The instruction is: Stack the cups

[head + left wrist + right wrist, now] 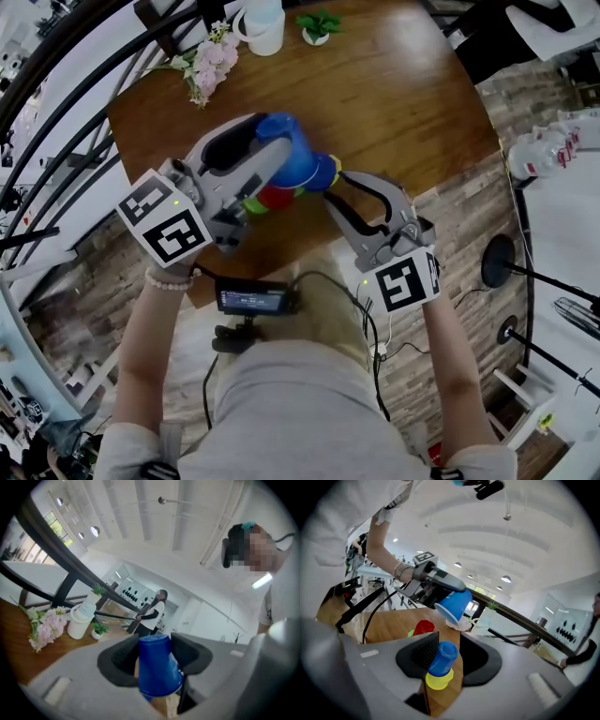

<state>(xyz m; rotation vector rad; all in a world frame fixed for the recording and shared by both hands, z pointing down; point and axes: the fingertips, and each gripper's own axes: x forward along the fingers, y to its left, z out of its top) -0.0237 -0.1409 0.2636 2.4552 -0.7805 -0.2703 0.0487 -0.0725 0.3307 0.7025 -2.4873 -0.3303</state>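
Left gripper (154, 654) pinching large blue cup (158, 673) over wooden table (394, 94), right gripper (443, 654) spread around blue-on-yellow cup stack (439, 667), red cup (423, 627) nearby.

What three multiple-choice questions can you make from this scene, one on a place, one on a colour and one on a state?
1. Where does the white jug stand?
A. On the wooden table, near the pink flowers.
B. On the floor.
C. On a chair.

2. What colour is the lower cup of the pair between the right tongs?
A. Red.
B. Yellow.
C. White.

3. How are the left tongs?
A. Open, empty.
B. Shut on a red cup.
C. Shut on the held blue cup.

Answers:
1 A: the head view shows it by the flowers on the table's far side.
2 B: yellow shows under the small blue cup.
3 C: the cup sits clamped between them.
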